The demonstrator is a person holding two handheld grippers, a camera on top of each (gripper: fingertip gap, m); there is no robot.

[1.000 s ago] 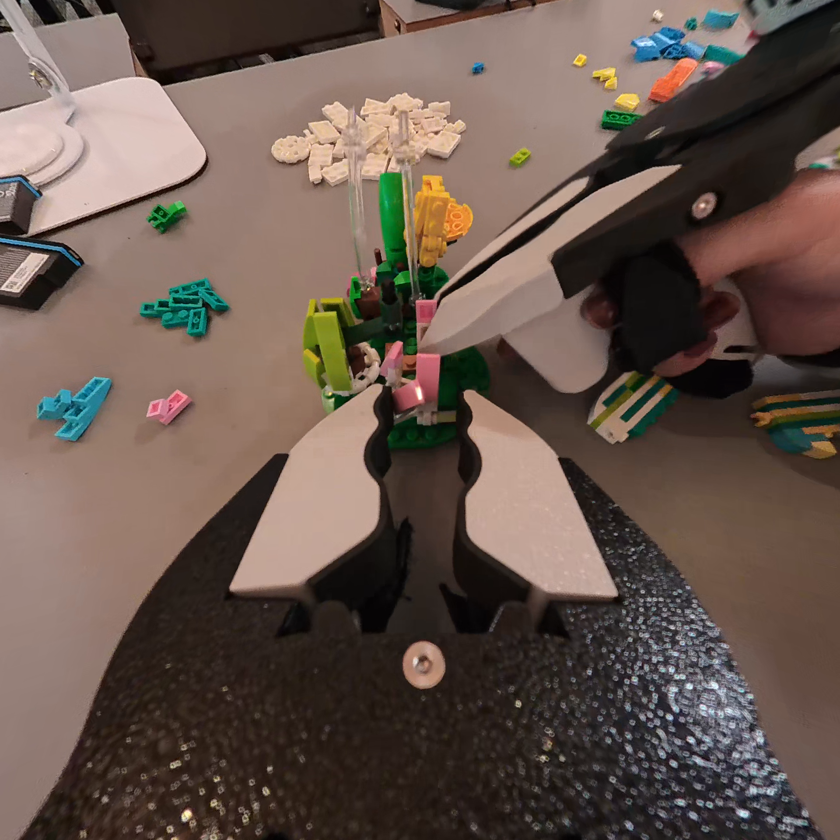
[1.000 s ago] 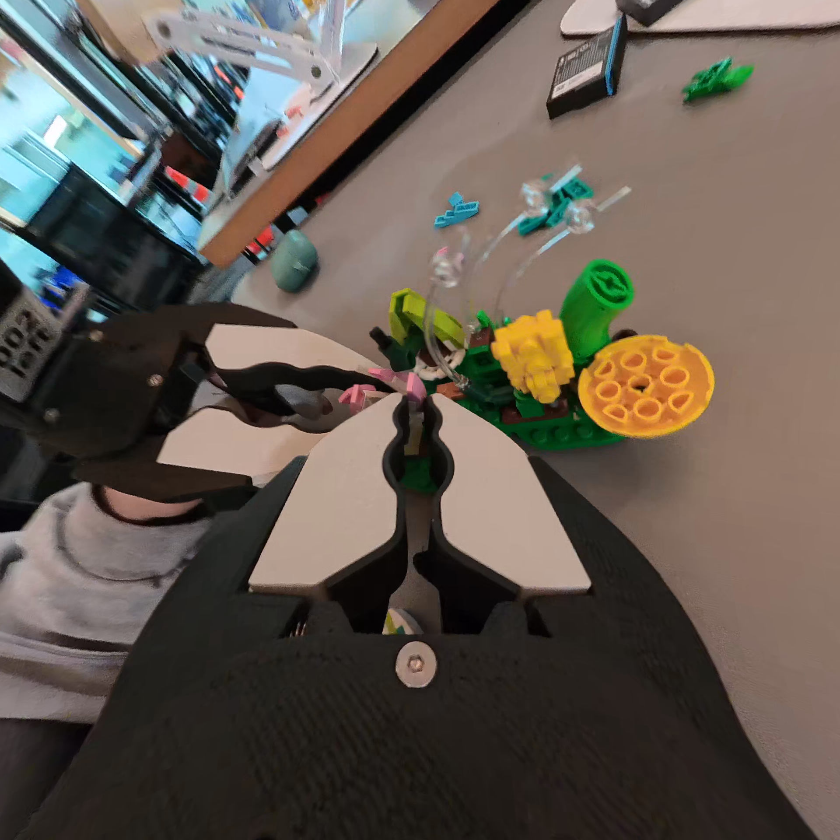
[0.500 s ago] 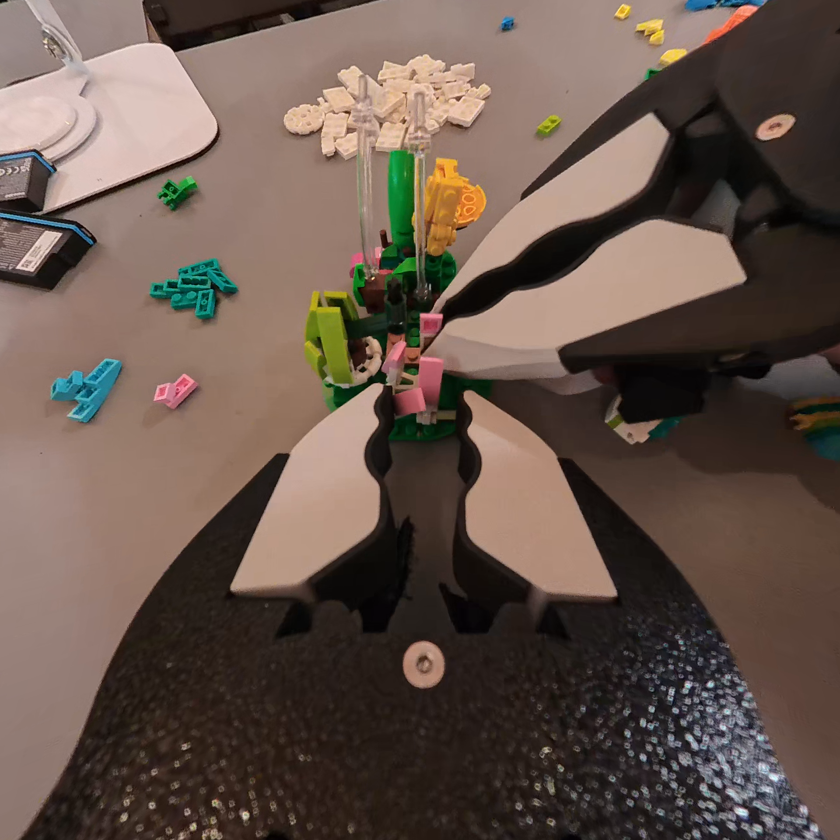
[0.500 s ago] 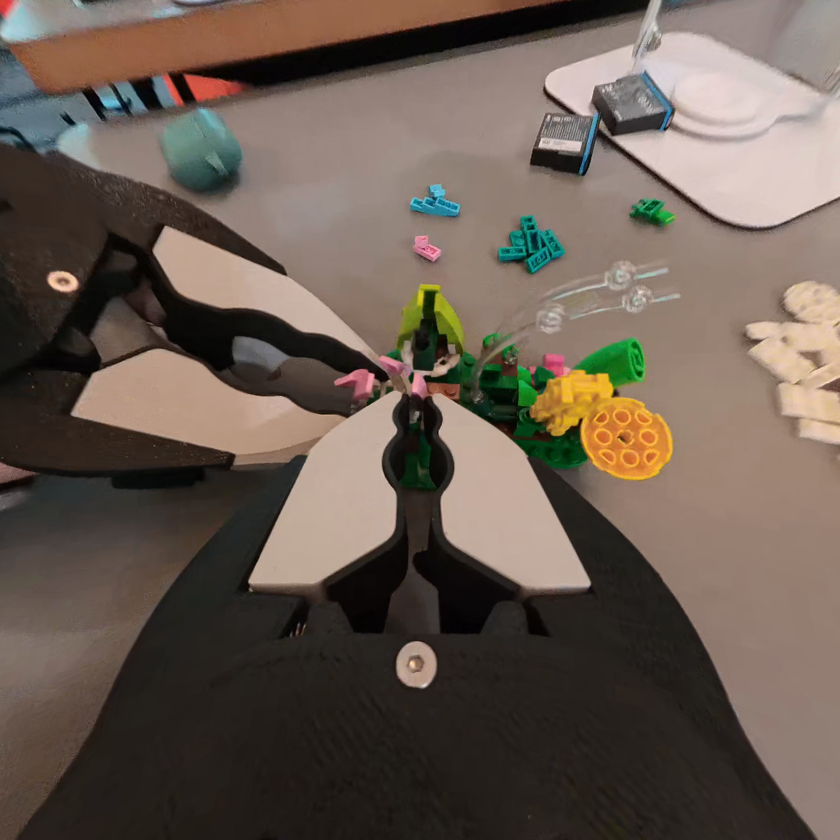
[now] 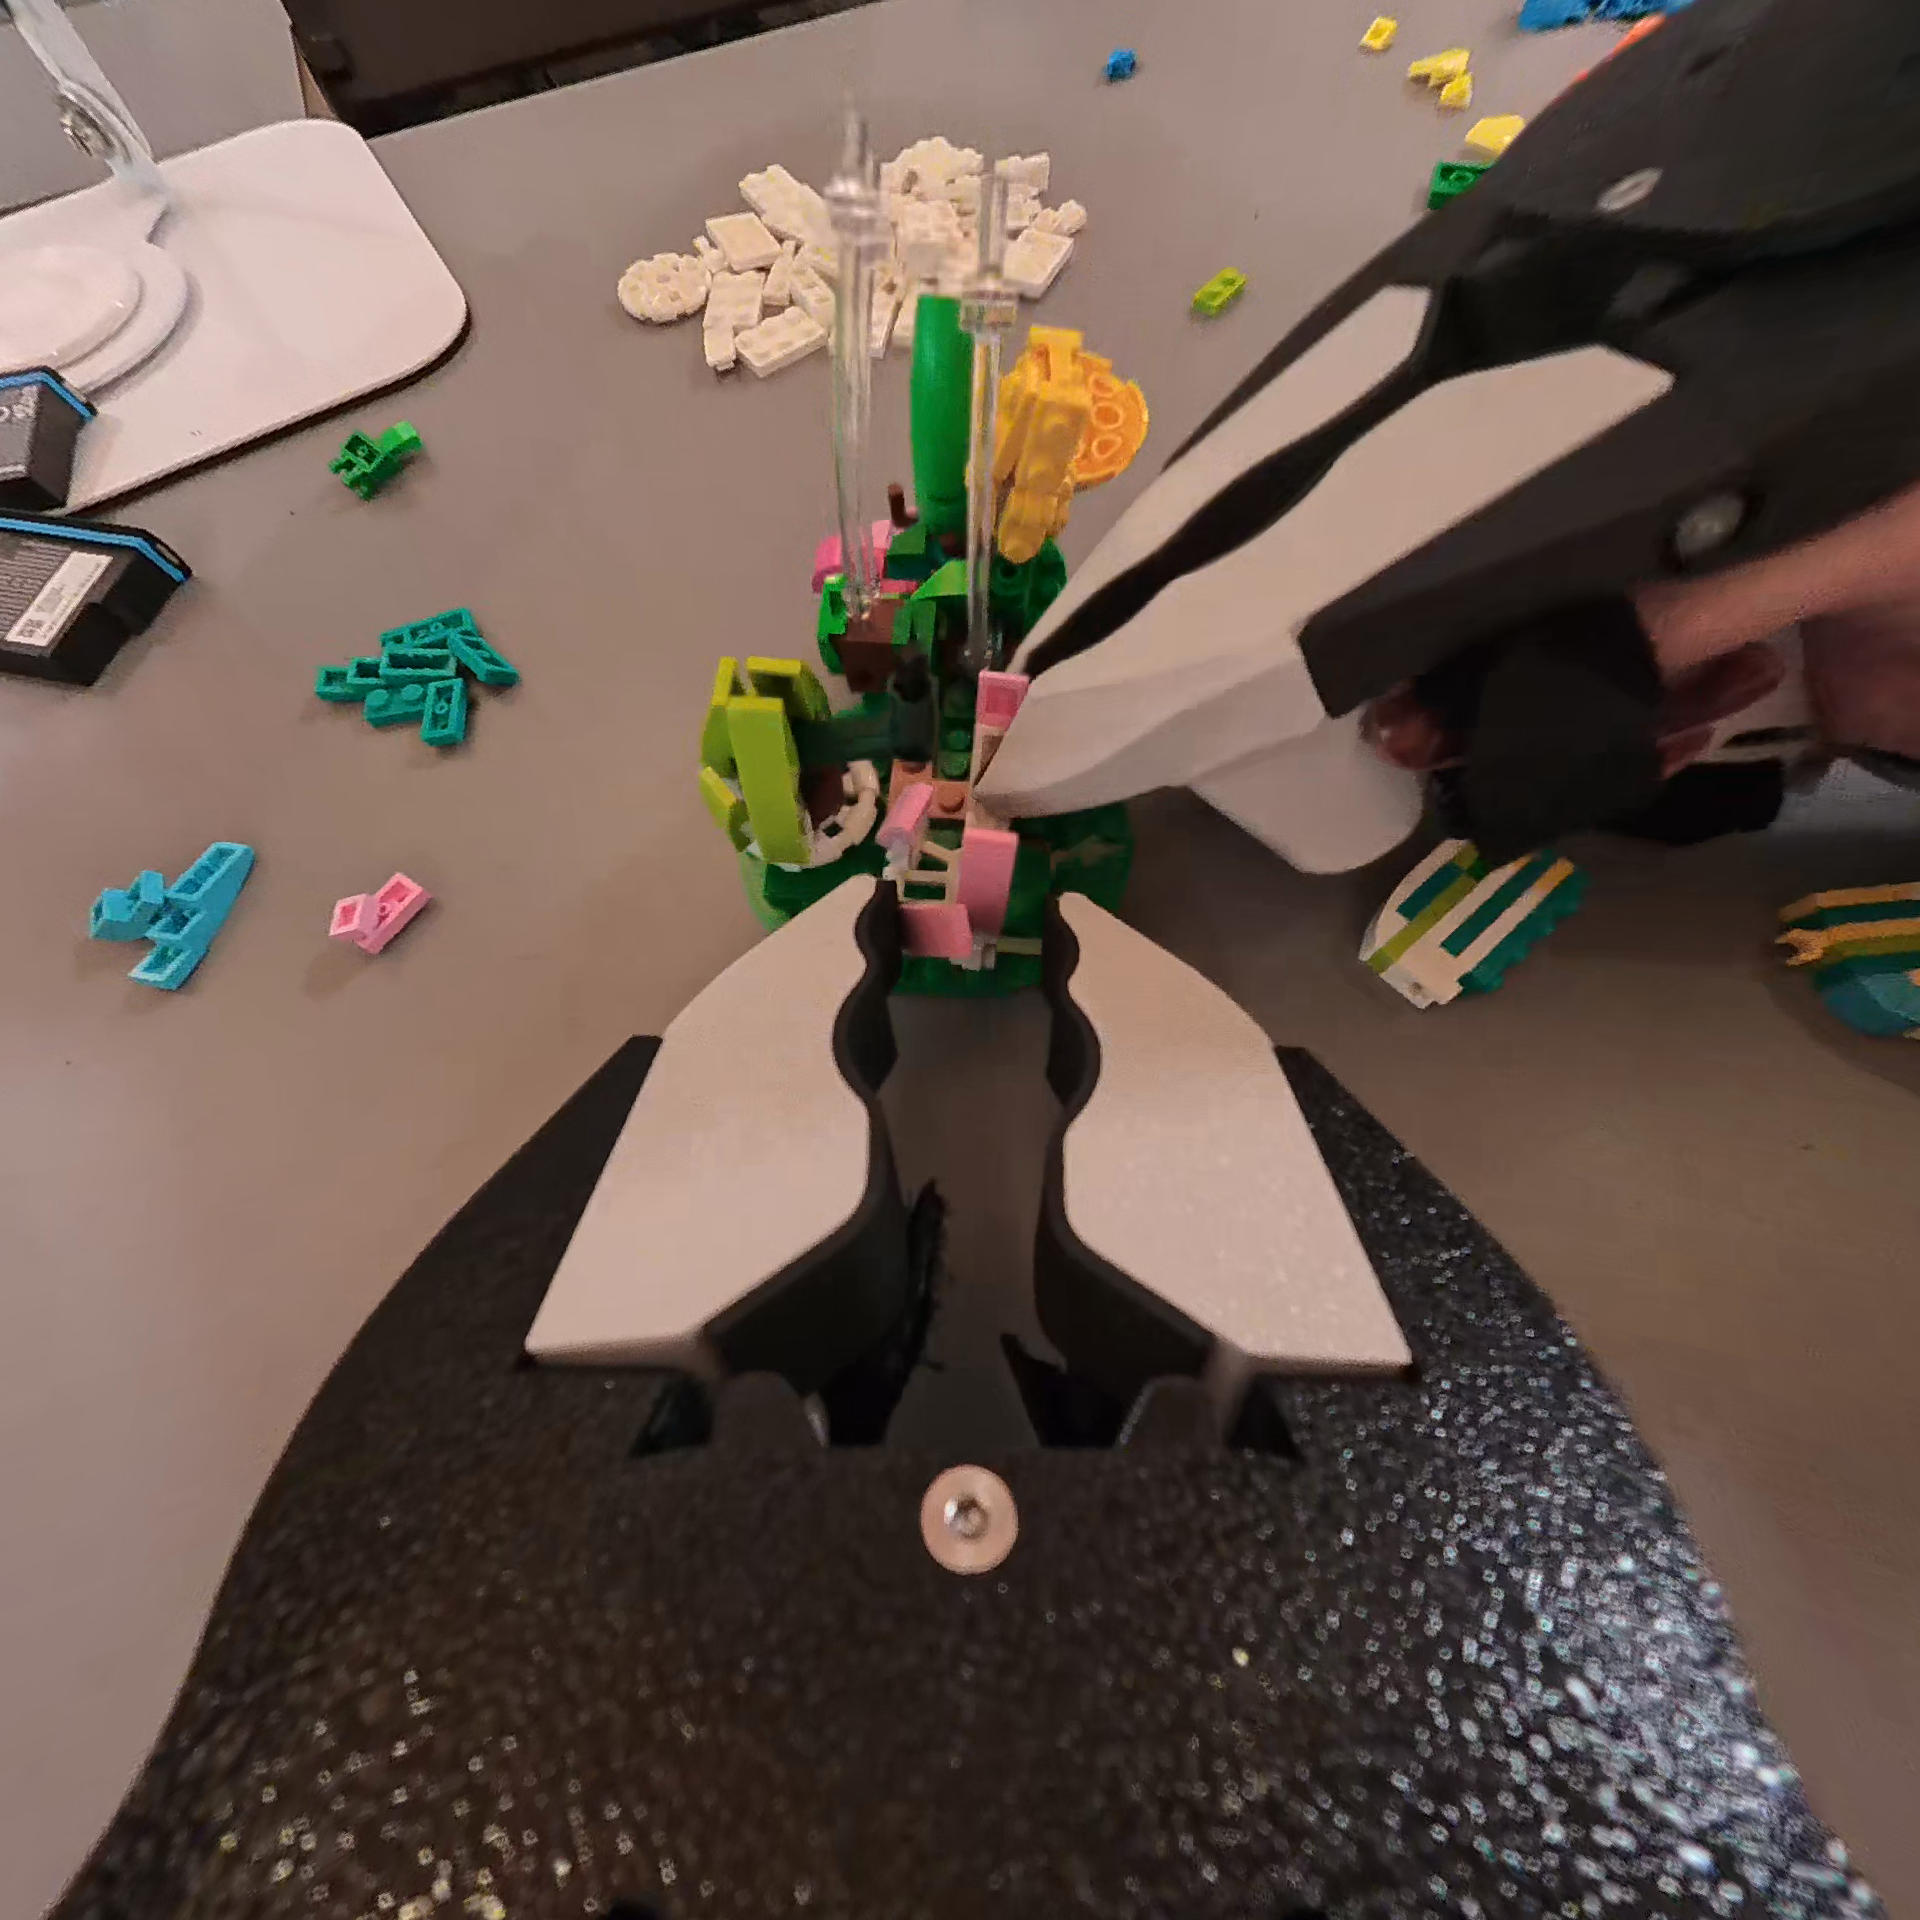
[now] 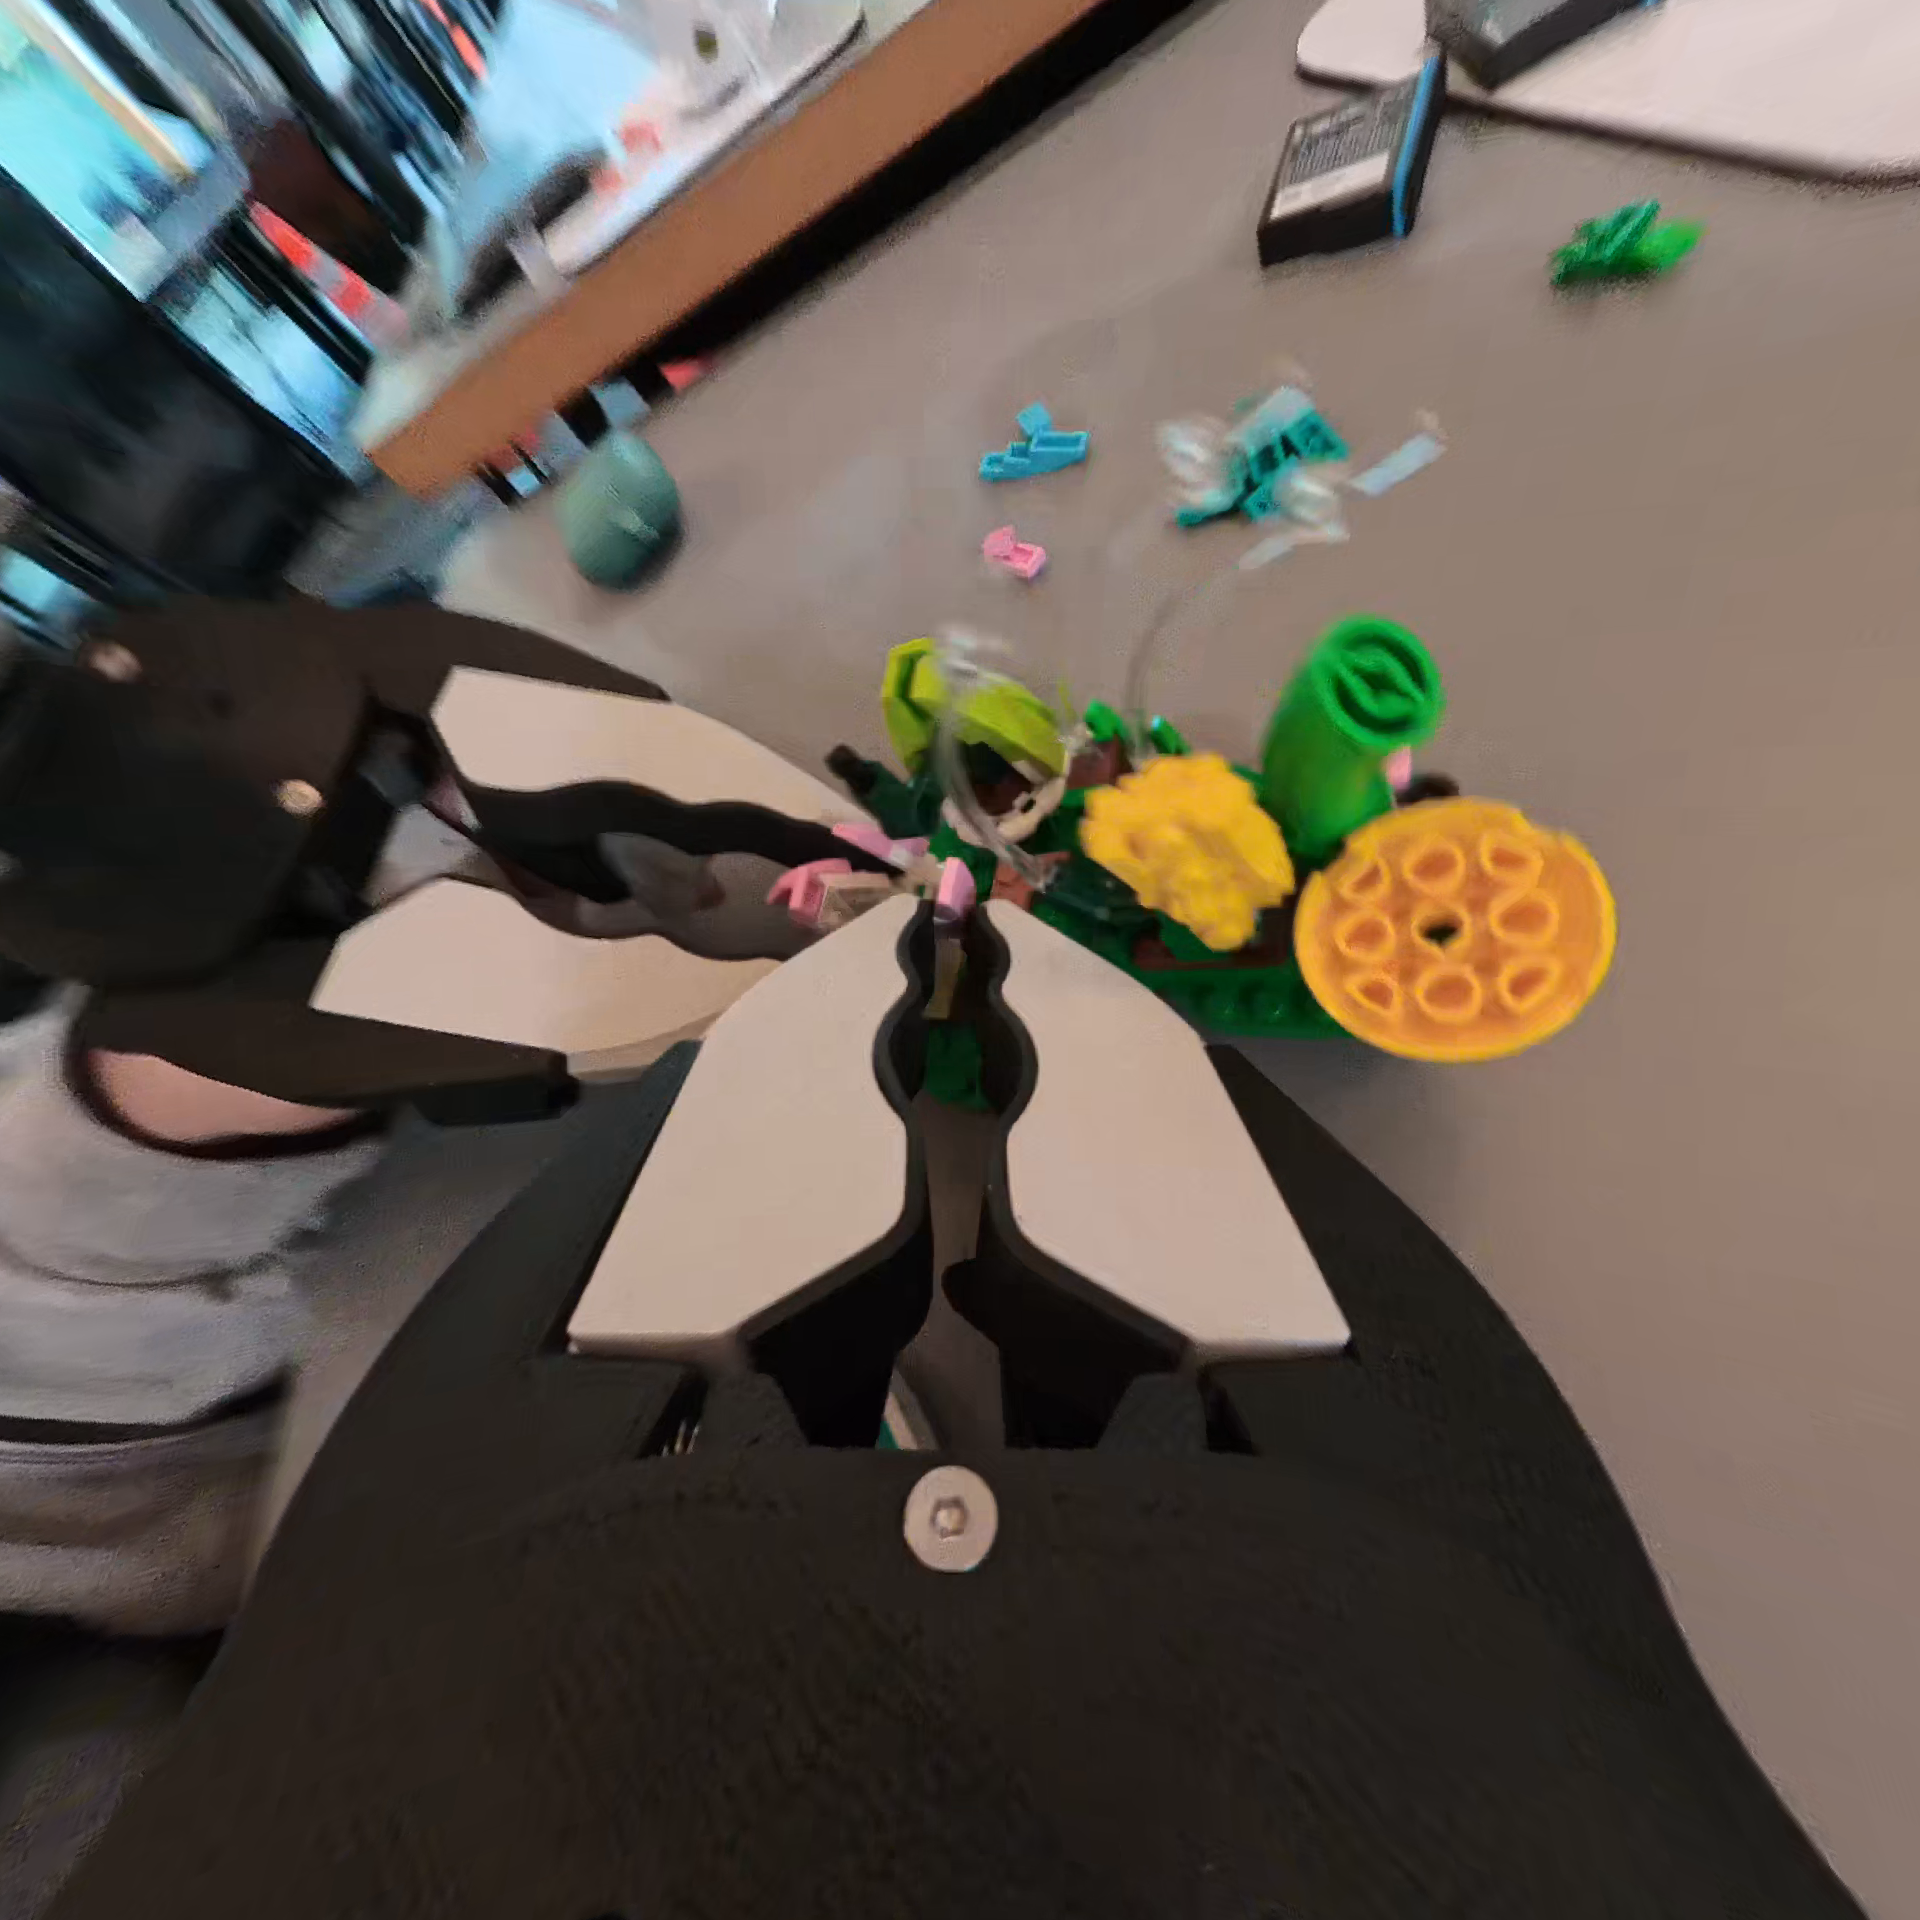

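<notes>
A brick plant model [image 5: 935, 644] stands on the grey table, with a green base, a lime leaf, a yellow flower, a green tube and two clear rods. It also shows in the right wrist view [image 6: 1195, 862]. My left gripper [image 5: 966, 925] is shut on a pink and tan brick part [image 5: 982, 862] at the model's near side. My right gripper [image 6: 951, 914] is nearly closed on a small pink brick [image 6: 954, 888] of the same cluster. In the left wrist view the right gripper [image 5: 997, 748] comes in from the right, its tips at that pink brick [image 5: 1003, 701].
Around the model lie a heap of white bricks [image 5: 862, 260], teal bricks [image 5: 416, 675], light blue bricks [image 5: 171, 914] and a loose pink brick [image 5: 379, 909]. Striped brick builds [image 5: 1465, 914] lie to the right. A white pad [image 5: 260, 301] and black boxes [image 5: 73, 603] sit far left. The tips of both grippers are at nearly the same place.
My right gripper has rolled and swung about its grip on the pink brick, so its view has tilted. My left gripper keeps its hold and has barely moved. The model stays in place.
</notes>
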